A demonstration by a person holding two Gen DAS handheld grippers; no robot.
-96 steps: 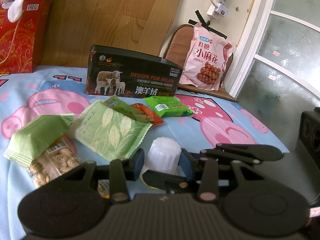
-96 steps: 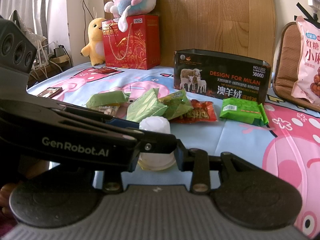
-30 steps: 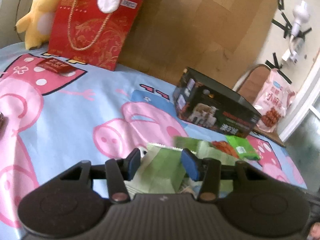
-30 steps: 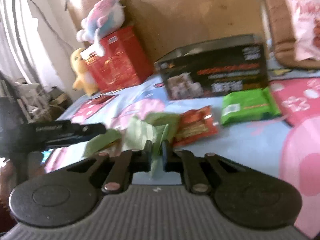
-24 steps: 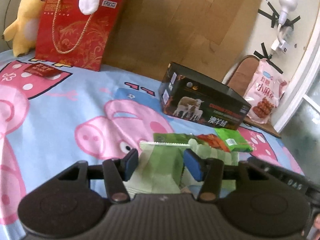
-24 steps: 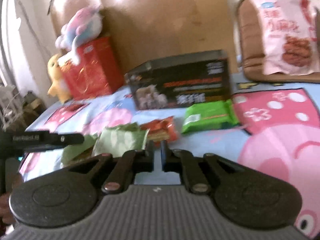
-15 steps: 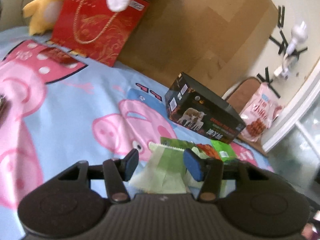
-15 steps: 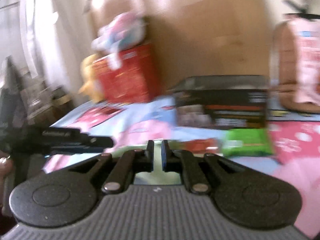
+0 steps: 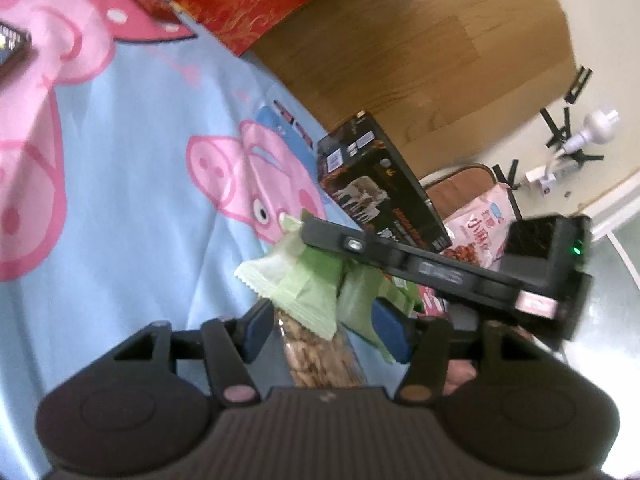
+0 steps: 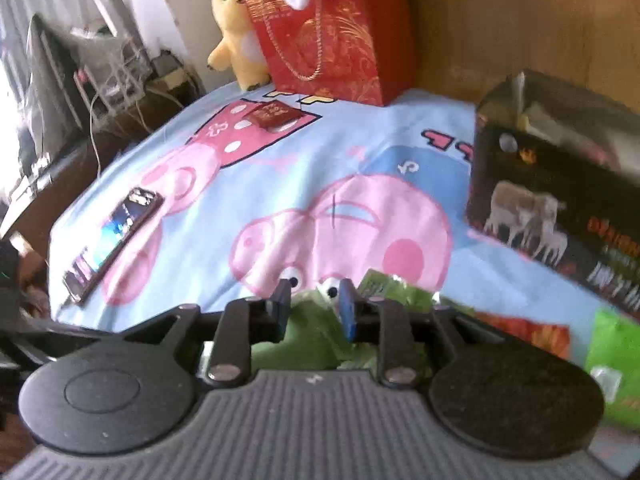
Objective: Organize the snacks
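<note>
A heap of snack packets lies on the pig-print cloth. In the left wrist view a pale green packet (image 9: pixel 298 284) lies on a clear bag of nuts (image 9: pixel 320 356), with more green packets (image 9: pixel 376 288) to its right. My left gripper (image 9: pixel 326 330) is open just above them. My right gripper (image 10: pixel 314 306) is open over a green packet (image 10: pixel 316 340); its body crosses the left view (image 9: pixel 440 270). A red packet (image 10: pixel 524 334) and a bright green packet (image 10: pixel 618 360) lie to the right.
An open black box with sheep on it (image 10: pixel 560 200) stands at the back right. A red gift bag (image 10: pixel 332 28) and a yellow plush (image 10: pixel 234 28) stand at the back. A phone (image 10: pixel 114 236) and a small red packet (image 10: pixel 274 114) lie on the left. A pink snack bag (image 9: pixel 480 232) leans on a chair.
Both grippers have dropped closer to the snack heap. My right gripper has opened and swung left. It now crosses the left wrist view.
</note>
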